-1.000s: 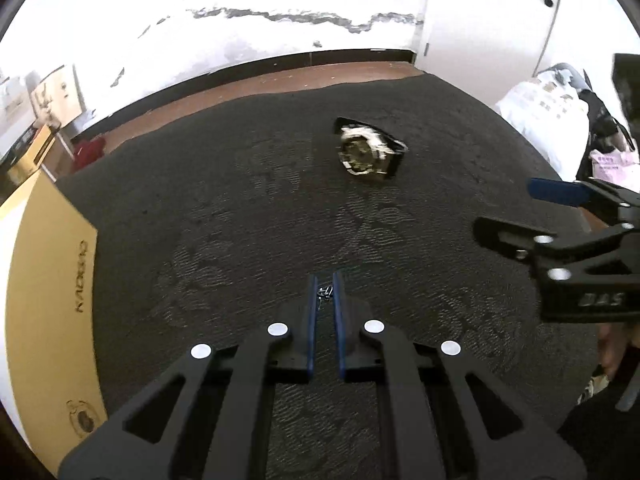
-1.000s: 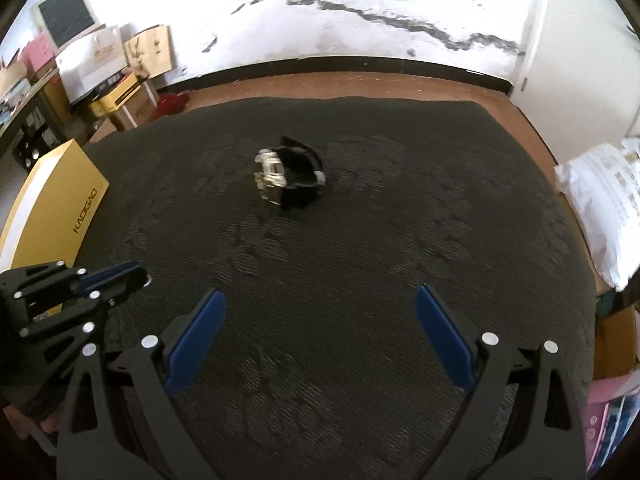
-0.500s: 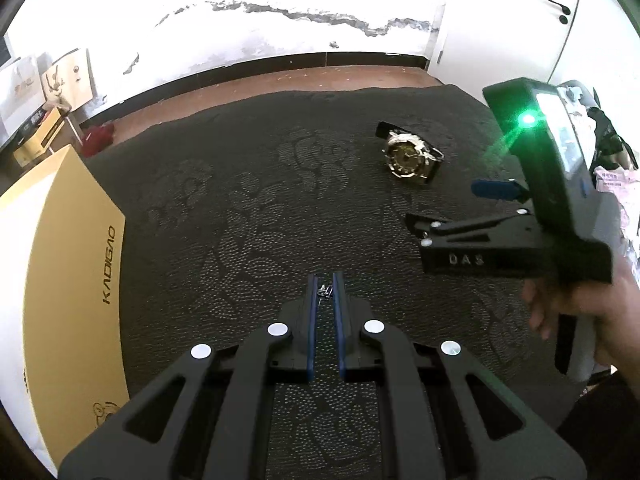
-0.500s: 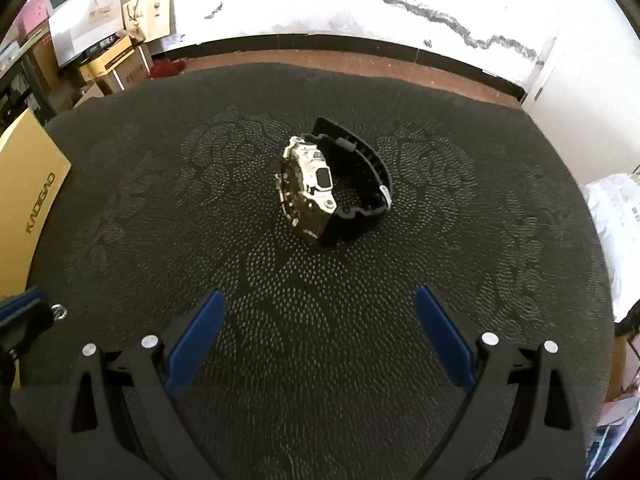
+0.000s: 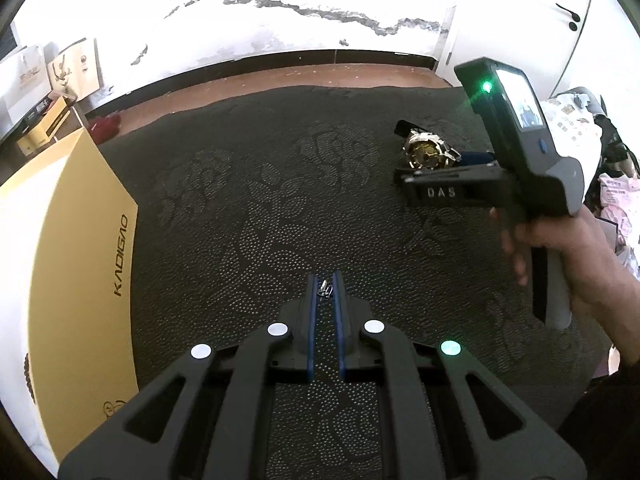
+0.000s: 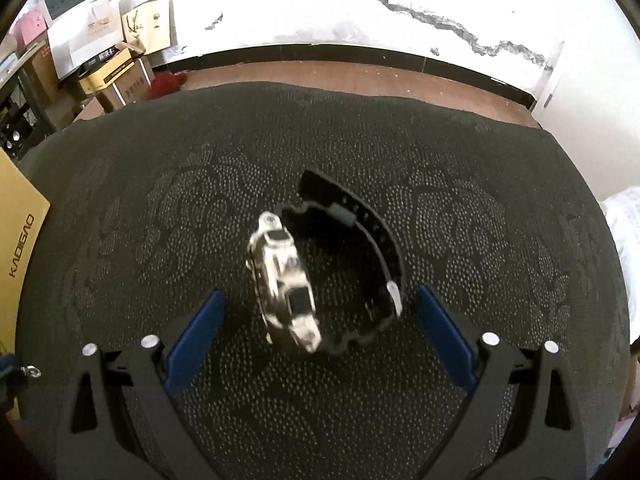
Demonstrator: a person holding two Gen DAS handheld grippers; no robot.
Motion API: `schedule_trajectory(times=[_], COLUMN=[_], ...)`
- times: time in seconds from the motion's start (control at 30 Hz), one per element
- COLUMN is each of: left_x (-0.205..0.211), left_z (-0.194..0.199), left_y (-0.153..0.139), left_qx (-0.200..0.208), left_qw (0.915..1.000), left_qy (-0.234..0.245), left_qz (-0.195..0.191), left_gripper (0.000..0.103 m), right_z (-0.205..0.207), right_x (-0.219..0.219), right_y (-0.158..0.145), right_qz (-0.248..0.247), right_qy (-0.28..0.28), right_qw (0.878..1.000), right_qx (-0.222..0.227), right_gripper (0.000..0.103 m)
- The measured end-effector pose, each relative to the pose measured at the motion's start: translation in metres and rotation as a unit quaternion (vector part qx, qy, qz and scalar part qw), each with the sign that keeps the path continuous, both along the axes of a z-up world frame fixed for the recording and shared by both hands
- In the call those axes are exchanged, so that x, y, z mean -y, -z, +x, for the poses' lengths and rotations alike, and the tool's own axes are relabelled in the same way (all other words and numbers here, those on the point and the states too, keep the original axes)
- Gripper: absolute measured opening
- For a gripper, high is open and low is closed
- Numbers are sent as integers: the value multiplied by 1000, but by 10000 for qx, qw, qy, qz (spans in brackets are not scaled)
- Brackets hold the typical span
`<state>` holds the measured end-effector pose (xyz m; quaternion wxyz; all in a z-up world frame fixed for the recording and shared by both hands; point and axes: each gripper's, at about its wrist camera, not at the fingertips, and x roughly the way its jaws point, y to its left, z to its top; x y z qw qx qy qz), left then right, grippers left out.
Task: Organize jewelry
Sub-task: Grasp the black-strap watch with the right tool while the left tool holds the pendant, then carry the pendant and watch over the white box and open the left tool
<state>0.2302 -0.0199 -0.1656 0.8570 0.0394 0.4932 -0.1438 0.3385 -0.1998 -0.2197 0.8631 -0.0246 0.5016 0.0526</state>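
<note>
Dark floral-patterned worktop [image 6: 460,160] near a cracked white wall [image 6: 320,12]; yellow box [image 5: 80,248] reads "KADIGAO". Left tool [image 5: 325,288] pinches a small metal piece [image 5: 325,289]; right tool [image 6: 320,312] spread around a watch [image 6: 288,280].

A yellow box [image 5: 68,248] is being seen at the left frame edge on the dark patterned cloth [image 5: 248,208]; cartons [image 6: 108,68] are being shown stacked upper left.

Bare cloth [image 6: 460,152] surrounds the watch [image 6: 320,272]; yellow box [image 5: 80,260] walls the left.

shiny metal watch [image 6: 286,280], textured cloth [image 6: 460,208]
</note>
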Motion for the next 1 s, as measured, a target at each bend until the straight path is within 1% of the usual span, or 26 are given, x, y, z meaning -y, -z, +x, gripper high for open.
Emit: schedule_trajectory(times=[0.03,0.07,0.1,0.2,0.3,0.37,0.47,0.57,0.67,0.8,0.9,0.97,1.0], left_x=[-1,-2,-4,-6,-8,-11,-12,-13,-19,-30,-46,-59,-69], left_z=[0,0,0,1,1,1,1,1,0,-4,-8,-12,-17], left_y=[1,2,2,2,3,2,0,-4,-11,-31,-48,-58,-68], left_qx=[-10,-24,-32,-39,-38,-28,-13,14,74,175,123,152,194], left_qw=[10000,10000,10000,9999,9999,9999,9998,9997,9994,9987,9976,9969,9962], left_qy=[-12,-37,-60,-107,-137,-158,-202,-247,-346,-474,-680,-772,-849], left_qz=[1,-5,-6,12,28,33,26,26,25,79,-82,-4,71], left_gripper=[7,7,7,7,7,7,7,7,7,7,8,7,8], right_z=[0,1,3,1,0,-6,-18,-31,-48,-80,-103,-119,-130], right_x=[1,1,1,-4,-12,-17,-28,-38,-45,-57,-73,-88,-100], right_y=[-2,-5,-5,-6,-8,-11,-21,-38,-61,-104,-136,-157,-170], right_qz=[6,20,36,-26,14,-83,-167,-229,-199,-111,55,113,137], right_qy=[-8,1,30,27,56,-14,-162,-250,-248,-307,-508,-686,-822], right_qw=[10000,10000,10000,10000,9999,9999,9997,9994,9994,9992,9981,9967,9954], right_qx=[28,19,-52,-40,-89,-57,27,115,108,251,334,417,475], right_gripper=[74,63,63,59,57,57,57,57,57,57,57,57,57])
